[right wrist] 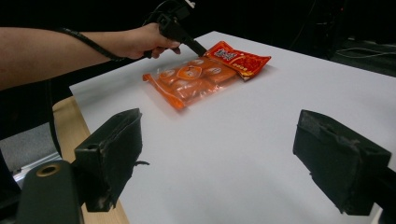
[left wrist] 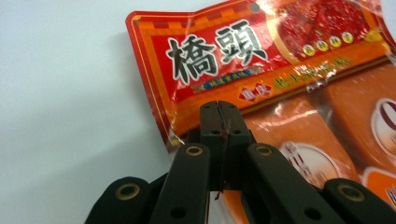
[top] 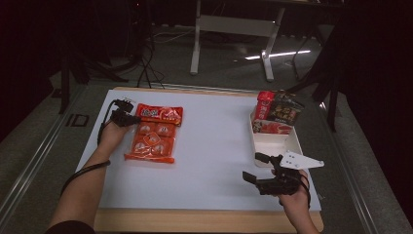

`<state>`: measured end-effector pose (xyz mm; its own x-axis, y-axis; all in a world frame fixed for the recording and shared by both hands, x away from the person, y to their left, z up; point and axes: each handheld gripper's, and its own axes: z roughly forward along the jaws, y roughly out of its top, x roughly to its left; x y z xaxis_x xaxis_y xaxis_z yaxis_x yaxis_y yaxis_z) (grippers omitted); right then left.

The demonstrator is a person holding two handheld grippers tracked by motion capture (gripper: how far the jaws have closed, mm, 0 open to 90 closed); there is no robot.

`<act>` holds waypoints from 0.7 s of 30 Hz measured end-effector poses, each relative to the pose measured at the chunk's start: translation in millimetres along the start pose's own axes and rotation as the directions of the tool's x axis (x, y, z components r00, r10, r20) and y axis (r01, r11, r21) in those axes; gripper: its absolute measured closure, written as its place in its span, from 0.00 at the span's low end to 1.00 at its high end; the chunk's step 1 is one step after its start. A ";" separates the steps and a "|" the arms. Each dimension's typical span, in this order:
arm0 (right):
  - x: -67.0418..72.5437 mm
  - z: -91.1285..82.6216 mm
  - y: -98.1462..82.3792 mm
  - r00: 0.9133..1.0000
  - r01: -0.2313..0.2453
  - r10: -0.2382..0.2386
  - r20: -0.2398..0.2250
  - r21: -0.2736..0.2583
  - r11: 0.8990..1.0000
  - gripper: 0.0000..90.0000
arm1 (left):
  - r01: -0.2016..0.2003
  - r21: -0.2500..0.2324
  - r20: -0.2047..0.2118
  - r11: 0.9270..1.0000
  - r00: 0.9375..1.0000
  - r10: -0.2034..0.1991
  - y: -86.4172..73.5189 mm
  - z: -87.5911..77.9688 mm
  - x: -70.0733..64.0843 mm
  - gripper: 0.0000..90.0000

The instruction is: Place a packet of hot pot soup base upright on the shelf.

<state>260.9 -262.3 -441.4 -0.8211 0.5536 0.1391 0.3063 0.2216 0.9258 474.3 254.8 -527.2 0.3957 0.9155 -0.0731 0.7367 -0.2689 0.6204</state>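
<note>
Nearest the person, at the bench's front right, the right claw (top: 252, 167) rests low over the white bench top (top: 214, 161), released: in the right gripper view its two padded jaws stand wide apart with nothing but bare bench between them. A grey three-cornered plate sits on top of it. Just beyond this claw stands a white tray (top: 272, 144), its near part bare, with a red packet (top: 264, 105) and a dark packet (top: 285, 109) propped upright at its far end and another red packet (top: 272, 127) lying below them.

Across the bench, on the left side, lies the orange snack pack (top: 151, 141), a clear bag of individually wrapped orange pieces topped by a red header printed with large black characters (left wrist: 215, 51). It lies flat, well apart from the tray. The left claw (top: 132, 117) is clenched, its jaws pressed together at the tips, set at the pack's far left corner where the red header meets the orange body; in the left gripper view the closed tips sit right over the pack's edge (left wrist: 219, 109), though whether film is pinched between them cannot be told. The left hand (right wrist: 144, 39) holds it angled down toward the pack.
</note>
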 end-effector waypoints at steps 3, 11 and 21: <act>-0.2 -0.3 -0.5 1.000 0.001 -0.001 -0.001 0.001 1.000 0.17 | 0.006 -0.009 0.009 1.000 1.000 -0.006 3.4 4.0 0.9 1.00; -0.6 -0.4 -0.5 1.000 0.000 0.000 -0.003 0.000 1.000 0.17 | -0.032 0.038 0.004 0.999 0.999 0.032 8.2 13.9 -4.5 1.00; 1.5 -1.8 1.0 1.000 0.008 -0.008 -0.007 -0.008 1.000 0.17 | -0.094 0.076 0.070 0.993 0.994 0.089 -1.0 5.8 -21.4 1.00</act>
<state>259.1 -262.7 -439.6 -0.8269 0.5461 0.1343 0.2957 0.2191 0.9298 468.2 233.7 -530.8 0.4971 0.8646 -0.0726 0.7360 -0.3759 0.5631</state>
